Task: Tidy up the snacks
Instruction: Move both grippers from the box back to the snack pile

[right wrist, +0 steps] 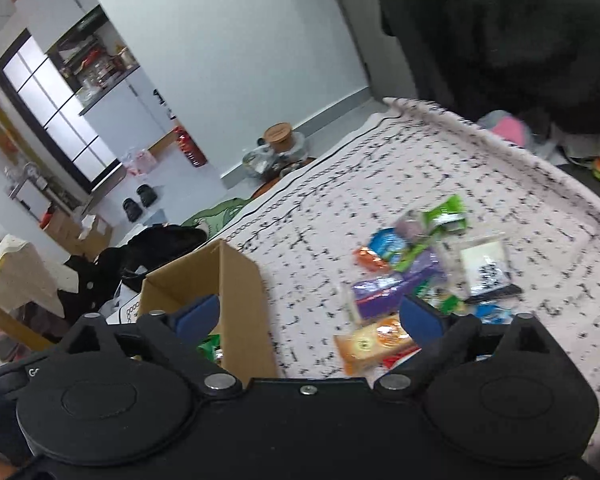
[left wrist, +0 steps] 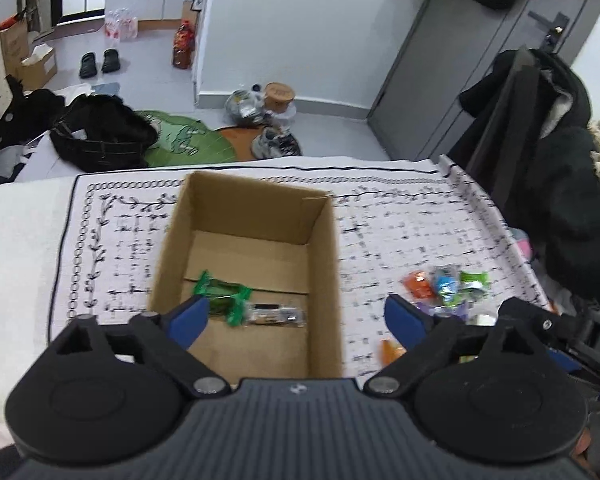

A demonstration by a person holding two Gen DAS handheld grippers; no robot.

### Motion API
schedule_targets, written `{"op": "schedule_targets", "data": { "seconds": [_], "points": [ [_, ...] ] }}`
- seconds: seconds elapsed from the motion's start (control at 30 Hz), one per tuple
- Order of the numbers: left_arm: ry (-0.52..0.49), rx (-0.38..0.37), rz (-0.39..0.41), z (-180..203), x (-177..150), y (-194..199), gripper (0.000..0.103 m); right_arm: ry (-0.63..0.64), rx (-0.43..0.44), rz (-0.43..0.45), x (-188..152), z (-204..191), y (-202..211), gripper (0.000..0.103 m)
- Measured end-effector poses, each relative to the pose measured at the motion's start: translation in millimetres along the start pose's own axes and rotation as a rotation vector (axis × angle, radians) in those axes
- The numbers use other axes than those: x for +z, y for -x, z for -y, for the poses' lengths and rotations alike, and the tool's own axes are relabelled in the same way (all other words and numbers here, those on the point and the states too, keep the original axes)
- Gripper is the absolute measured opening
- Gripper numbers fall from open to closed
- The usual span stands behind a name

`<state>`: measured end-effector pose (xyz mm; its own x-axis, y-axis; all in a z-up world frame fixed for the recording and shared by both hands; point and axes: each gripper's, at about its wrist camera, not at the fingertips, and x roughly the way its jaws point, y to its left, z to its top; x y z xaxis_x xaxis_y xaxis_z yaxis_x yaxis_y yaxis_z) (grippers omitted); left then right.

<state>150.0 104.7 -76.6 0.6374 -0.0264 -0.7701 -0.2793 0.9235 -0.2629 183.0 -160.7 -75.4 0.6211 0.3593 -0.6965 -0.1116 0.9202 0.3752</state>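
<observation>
Both the left tongs (left wrist: pixel 296 316) and right tongs (right wrist: pixel 310 318) are hanging wide and empty between drops, so reaching right from the cardboard box (left wrist: pixel 324 264) toward the loose snack pile (right wrist: pixel 416 264) is looking like the next move.

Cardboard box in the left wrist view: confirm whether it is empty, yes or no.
No: the cardboard box already holds green snack packets and a clear-wrapped bar on its floor.

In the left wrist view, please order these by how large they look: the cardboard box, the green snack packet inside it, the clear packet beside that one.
1. cardboard box
2. green snack packet
3. clear packet, only slightly smaller than the green one; blur makes this unsure.
</observation>
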Motion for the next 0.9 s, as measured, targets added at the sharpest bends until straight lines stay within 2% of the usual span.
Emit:
{"op": "schedule_targets", "data": {
  "seconds": [0.07, 0.17, 0.4, 0.6, 0.77, 0.9],
  "points": [
    [-0.016, -0.011, 0.006, 9.9, -1.8, 2.0, 0.103, 0.014, -0.017, 0.007, -0.4, 5.3, 6.0, 0.099],
    [-0.033, -0.028, 0.011, 24.0, -4.5, 4.0, 0.103, 0.012, -0.026, 0.013, 0.8, 15.7, 14.3, 0.103],
    [-0.067, -0.052, -0.005, 52.3, -13.2, 3.2, 0.103, -0.01, -0.065, 0.041, 6.0, 40.4, 32.1, 0.103],
    [-0.1, -0.076, 0.015, 74.8, -16.1, 9.8, 0.103, -0.012, -0.099, 0.068, 9.0, 60.1, 45.5, 0.103],
    [-0.107, -0.076, 0.015, 90.2, -19.4, 9.2, 0.103, -0.019, -0.103, 0.044, 9.9, 75.8, 50.0, 0.103],
    [-0.151, -0.049, 0.016, 107.9, -23.7, 10.1, 0.103, -0.038, -0.094, 0.043, 9.0, 86.5, 50.2, 0.103]
  ]
}}
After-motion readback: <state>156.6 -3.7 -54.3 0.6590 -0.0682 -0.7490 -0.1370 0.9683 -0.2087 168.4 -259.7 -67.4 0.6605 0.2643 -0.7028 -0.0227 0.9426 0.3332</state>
